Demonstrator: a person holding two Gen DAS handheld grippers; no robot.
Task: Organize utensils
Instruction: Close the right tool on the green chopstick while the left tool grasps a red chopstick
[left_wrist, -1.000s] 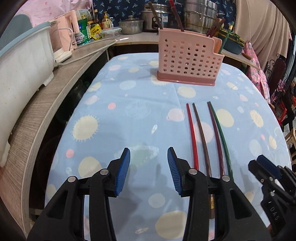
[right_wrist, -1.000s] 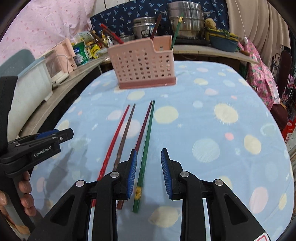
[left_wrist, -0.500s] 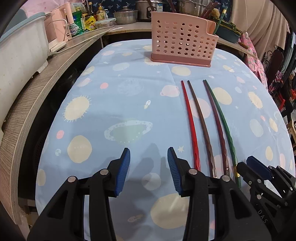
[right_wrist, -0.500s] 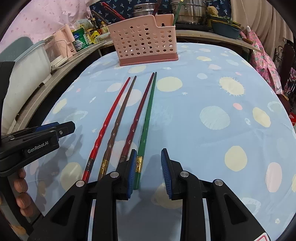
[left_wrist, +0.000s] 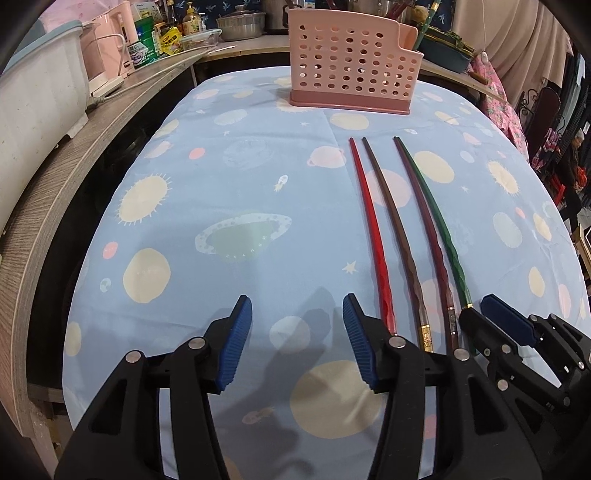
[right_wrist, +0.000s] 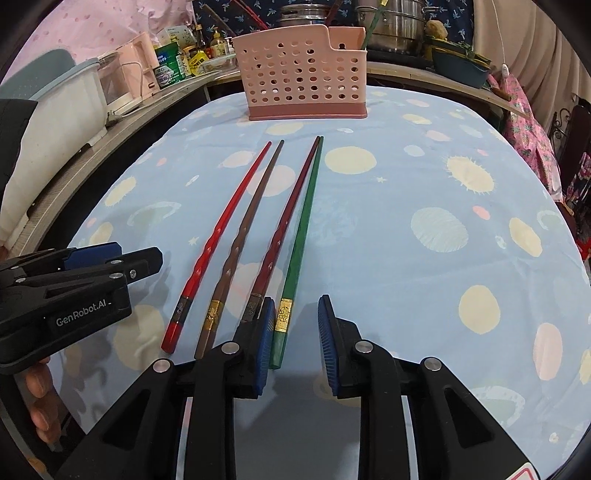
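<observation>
"GenRobot.AI" on left tool (right_wrist: 140, 260)

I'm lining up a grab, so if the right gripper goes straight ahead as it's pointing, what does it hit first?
Probably the green chopstick: its butt end already lies between the open right gripper fingers, near the left one. Height above the tablecloth is unclear, and the pink utensil basket stands far beyond.

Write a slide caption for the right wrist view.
Open right hand-held gripper at the green chopstick, rightmost of four lying before a pink perforated utensil holder.
</observation>
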